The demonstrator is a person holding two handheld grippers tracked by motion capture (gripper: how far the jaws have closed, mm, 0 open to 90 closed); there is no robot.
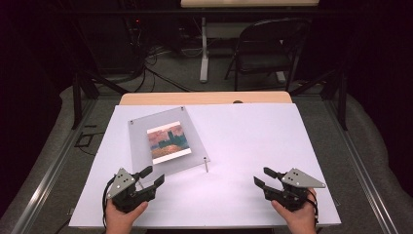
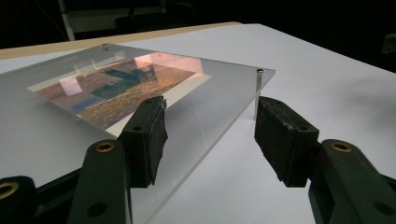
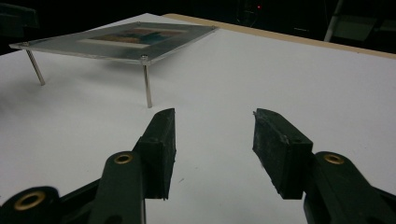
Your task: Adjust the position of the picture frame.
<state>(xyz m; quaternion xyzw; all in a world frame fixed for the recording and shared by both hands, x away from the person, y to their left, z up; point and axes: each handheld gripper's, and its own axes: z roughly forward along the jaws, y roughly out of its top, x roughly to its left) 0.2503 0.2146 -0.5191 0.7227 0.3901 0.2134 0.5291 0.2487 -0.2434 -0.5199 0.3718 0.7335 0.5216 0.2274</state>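
The left hand-held gripper (image 1: 150, 176) has its jaws apart, empty, with the near edge of the clear picture frame (image 1: 168, 140) just ahead of its tips. To grip well, slide one jaw under that raised edge and one above, near the corner post (image 2: 258, 93), then close gently. The right hand-held gripper (image 1: 263, 177), also open and empty, hovers well to the side over the white surface (image 1: 253, 141).
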